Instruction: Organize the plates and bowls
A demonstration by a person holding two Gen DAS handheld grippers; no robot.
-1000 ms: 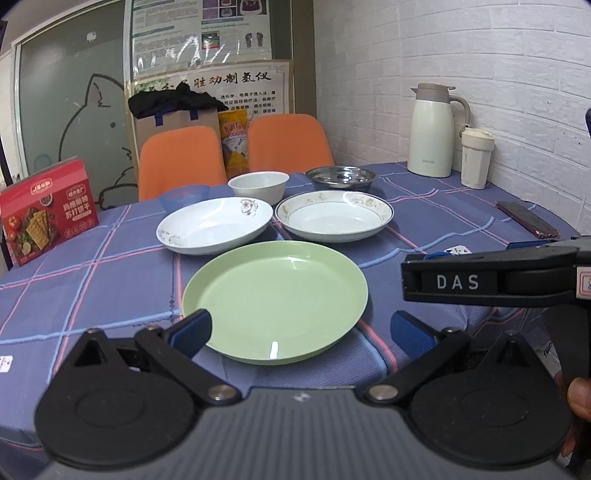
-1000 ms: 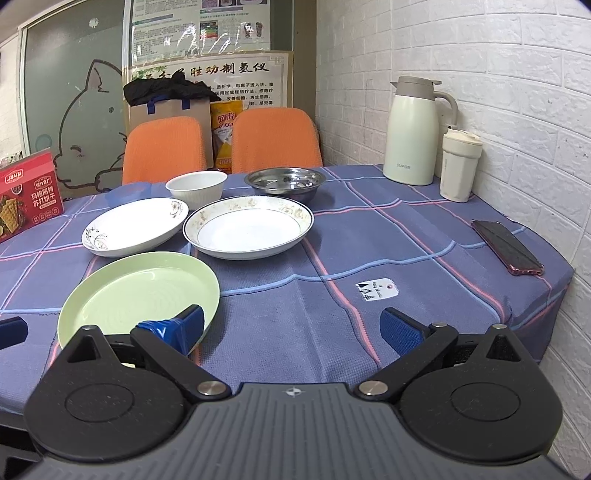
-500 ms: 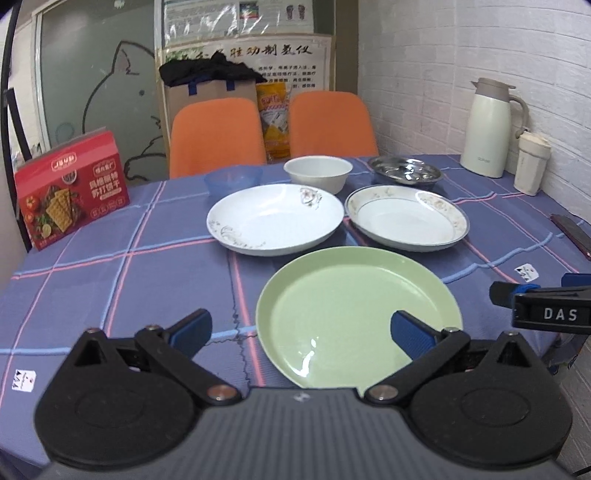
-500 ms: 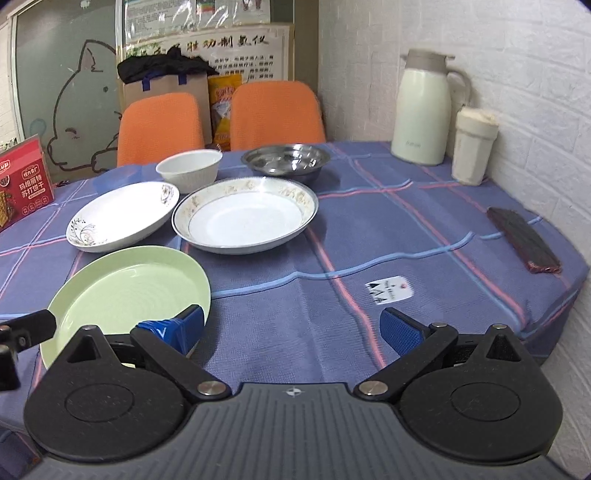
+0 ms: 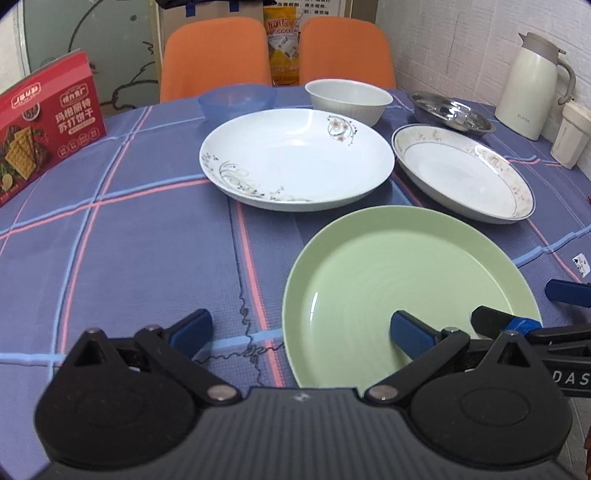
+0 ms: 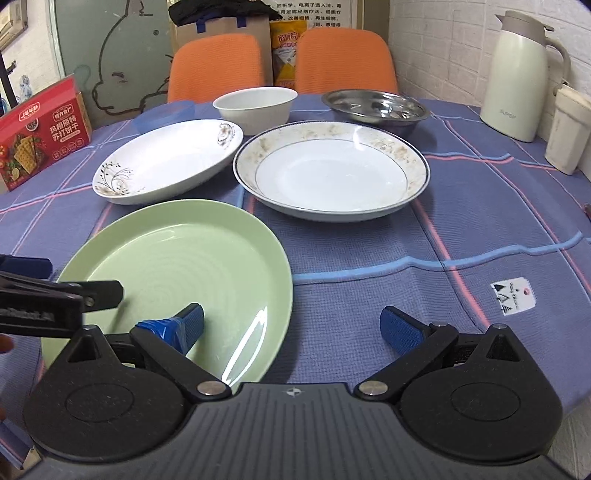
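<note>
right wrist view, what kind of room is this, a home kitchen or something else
Probably an office break or meeting room, not a home kitchen: orange office chairs at a cloth-covered table, printed posters on the wall and a thermos jug.

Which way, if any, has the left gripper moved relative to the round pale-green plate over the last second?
Yes. The left gripper moved left and forward: the round pale-green plate was between its fingers, now only the right finger overlaps it.

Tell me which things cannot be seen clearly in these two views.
- Blue bowl: right wrist view, mostly hidden behind the floral plate.
- Green plate: left wrist view, near rim covered by the left gripper.
- Steel dish: contents unreadable, only reflections.
- Dark object at the right edge: cut off.
</note>
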